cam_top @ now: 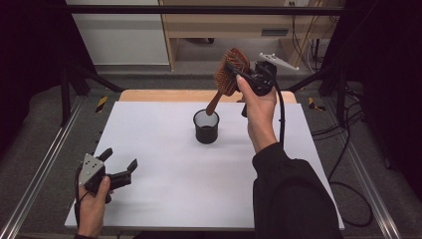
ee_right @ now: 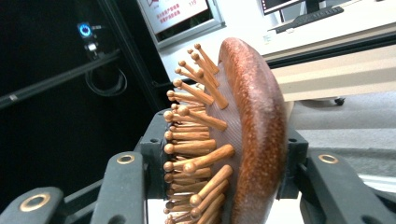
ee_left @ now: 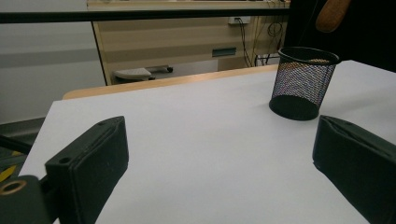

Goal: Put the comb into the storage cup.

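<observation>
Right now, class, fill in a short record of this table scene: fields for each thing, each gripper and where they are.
held thing: wooden paddle hairbrush with wooden pins, head up, handle end above the cup
container: black wire-mesh cup, upright on the table
surface: white table
right gripper: raised, jaws clamped on the brush head
left gripper: jaws open with nothing between them, low at the near left of the table

We see a reddish-brown wooden hairbrush (cam_top: 227, 71) with lighter tan pins, held in the black right gripper (cam_top: 238, 72). The cup (cam_top: 206, 127) is black wire mesh — a fine grid pattern. The table (cam_top: 164, 164) is plain white; the left gripper (cam_top: 119, 164) is black too.
</observation>
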Available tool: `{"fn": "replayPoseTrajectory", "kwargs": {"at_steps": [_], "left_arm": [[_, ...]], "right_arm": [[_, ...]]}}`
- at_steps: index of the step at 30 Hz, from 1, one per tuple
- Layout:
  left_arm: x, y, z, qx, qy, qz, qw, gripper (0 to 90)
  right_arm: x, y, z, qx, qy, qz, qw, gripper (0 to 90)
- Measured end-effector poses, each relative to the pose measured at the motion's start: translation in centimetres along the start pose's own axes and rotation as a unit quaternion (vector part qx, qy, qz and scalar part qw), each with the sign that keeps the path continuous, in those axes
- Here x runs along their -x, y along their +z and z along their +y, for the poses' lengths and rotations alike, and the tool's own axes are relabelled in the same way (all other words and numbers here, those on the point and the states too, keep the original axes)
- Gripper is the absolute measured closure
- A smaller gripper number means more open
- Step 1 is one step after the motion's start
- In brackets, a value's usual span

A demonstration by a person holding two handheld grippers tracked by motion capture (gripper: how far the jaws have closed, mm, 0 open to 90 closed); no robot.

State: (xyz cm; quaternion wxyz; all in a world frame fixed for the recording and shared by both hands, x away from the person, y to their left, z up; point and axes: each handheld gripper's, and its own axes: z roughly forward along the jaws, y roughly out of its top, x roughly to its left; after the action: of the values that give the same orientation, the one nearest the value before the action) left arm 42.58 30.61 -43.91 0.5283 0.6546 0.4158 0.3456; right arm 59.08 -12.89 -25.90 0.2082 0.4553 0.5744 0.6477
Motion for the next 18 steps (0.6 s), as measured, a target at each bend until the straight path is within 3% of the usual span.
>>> {"fn": "replayPoseTrajectory", "kwargs": {"at_steps": [6,9,16,18], "left_arm": [[0.2,0.1,0.0,-0.002,0.009,0.0,1.0,3.8],[0.0,0.1,-0.1,0.002,-0.007,-0.006,1.0,3.7],[-0.1,0.0,0.0,0.002,-0.006,-0.001,1.0,3.8],[0.0,0.1,0.0,0.001,-0.003,-0.002,1.0,3.7]], "right_arm": [[-0.2,1.2,-0.5,-0.011,-0.011,-0.006,0.9999,51.0],[-0.4,1.6,-0.8,-0.016,-0.019,-0.008,0.9997,51.0],[-0.7,2.1,-1.4,-0.03,-0.021,-0.005,0.9993,50.8],[-0.9,2.2,-1.4,-0.033,-0.033,-0.009,0.9989,50.8]]}}
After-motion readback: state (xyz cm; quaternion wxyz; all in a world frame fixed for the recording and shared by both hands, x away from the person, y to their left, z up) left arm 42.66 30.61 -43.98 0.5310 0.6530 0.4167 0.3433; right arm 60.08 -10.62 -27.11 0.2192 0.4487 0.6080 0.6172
